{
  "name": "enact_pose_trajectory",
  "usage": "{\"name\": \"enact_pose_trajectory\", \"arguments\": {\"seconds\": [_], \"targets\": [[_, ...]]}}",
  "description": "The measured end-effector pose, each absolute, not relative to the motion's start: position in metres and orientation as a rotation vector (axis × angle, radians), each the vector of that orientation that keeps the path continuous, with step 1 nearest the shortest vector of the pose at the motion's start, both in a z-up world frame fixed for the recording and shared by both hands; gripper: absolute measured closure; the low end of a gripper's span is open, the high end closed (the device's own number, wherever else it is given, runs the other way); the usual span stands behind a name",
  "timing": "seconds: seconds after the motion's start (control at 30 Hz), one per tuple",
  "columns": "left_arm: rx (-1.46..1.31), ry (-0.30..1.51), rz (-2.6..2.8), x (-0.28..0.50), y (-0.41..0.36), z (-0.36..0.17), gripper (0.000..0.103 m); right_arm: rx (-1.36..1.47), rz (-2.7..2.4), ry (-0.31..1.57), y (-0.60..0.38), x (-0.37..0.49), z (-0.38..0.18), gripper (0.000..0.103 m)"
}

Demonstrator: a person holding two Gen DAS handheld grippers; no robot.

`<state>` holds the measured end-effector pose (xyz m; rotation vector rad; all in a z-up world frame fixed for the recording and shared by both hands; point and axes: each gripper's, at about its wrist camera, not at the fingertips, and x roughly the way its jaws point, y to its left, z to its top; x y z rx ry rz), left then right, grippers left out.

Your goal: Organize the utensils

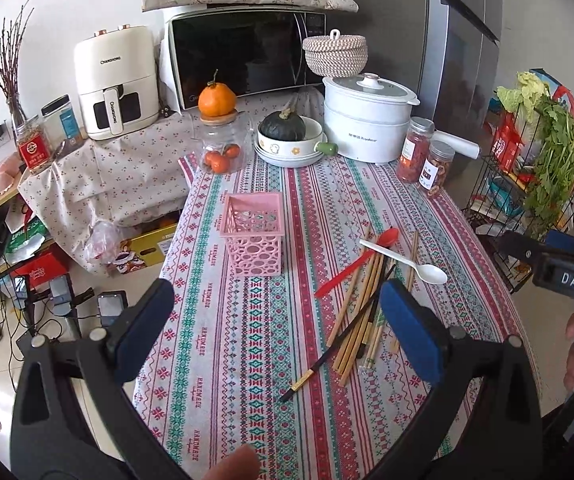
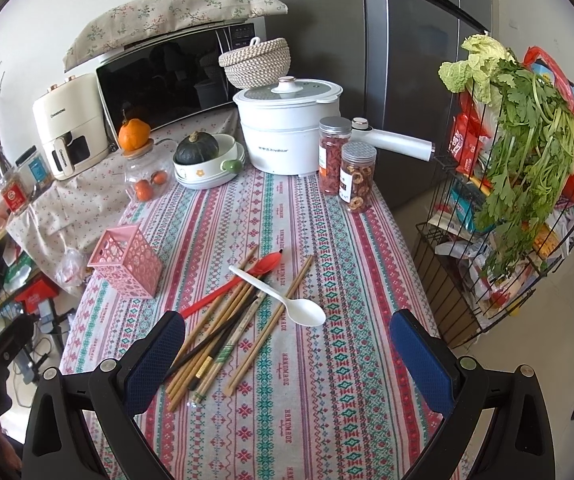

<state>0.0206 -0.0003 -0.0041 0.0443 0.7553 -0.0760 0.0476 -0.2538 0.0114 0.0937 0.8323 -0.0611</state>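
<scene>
A pink lattice basket (image 1: 254, 233) (image 2: 126, 266) stands empty on the patterned tablecloth (image 1: 263, 380) (image 2: 327, 400). Right of it lies a loose pile: several bamboo chopsticks (image 1: 357, 320) (image 2: 223, 328), a black chopstick (image 1: 327, 354), a white plastic spoon (image 1: 407, 262) (image 2: 287, 298) and a red plastic spoon (image 1: 357, 264) (image 2: 243, 280). My left gripper (image 1: 277, 312) is open and empty above the table, its right finger over the pile. My right gripper (image 2: 287, 340) is open and empty, hovering over the pile's near end.
At the table's far end stand a white electric pot (image 1: 367, 120) (image 2: 287, 128), a bowl holding a dark squash (image 1: 287, 136) (image 2: 207, 160), a glass jar of oranges (image 1: 221, 148), and two snack jars (image 1: 427, 160) (image 2: 347, 168). A wire rack with greens (image 2: 527, 200) stands right of the table.
</scene>
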Motion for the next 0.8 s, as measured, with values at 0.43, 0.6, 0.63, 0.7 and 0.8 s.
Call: {"name": "enact_pose_trajectory", "arguments": {"seconds": [0.43, 0.6, 0.63, 0.7, 0.8], "targets": [[0.098, 1.025, -0.371, 0.105, -0.063, -0.027, 0.019, 0.269, -0.06, 1.036, -0.319, 0.123, -0.038, 0.026], [0.098, 1.171, -0.397, 0.156, -0.088, -0.064, 0.051, 0.282, -0.043, 1.112, -0.333, 0.14, -0.067, 0.049], [0.09, 1.199, -0.394, 0.166, -0.092, -0.073, 0.061, 0.278, -0.038, 1.125, -0.334, 0.143, -0.072, 0.051], [0.068, 1.247, -0.386, 0.186, -0.099, -0.091, 0.073, 0.278, -0.038, 1.15, -0.337, 0.147, -0.081, 0.052], [0.056, 1.287, -0.376, 0.212, -0.11, -0.117, 0.083, 0.298, -0.039, 1.18, -0.342, 0.15, -0.091, 0.053]]}}
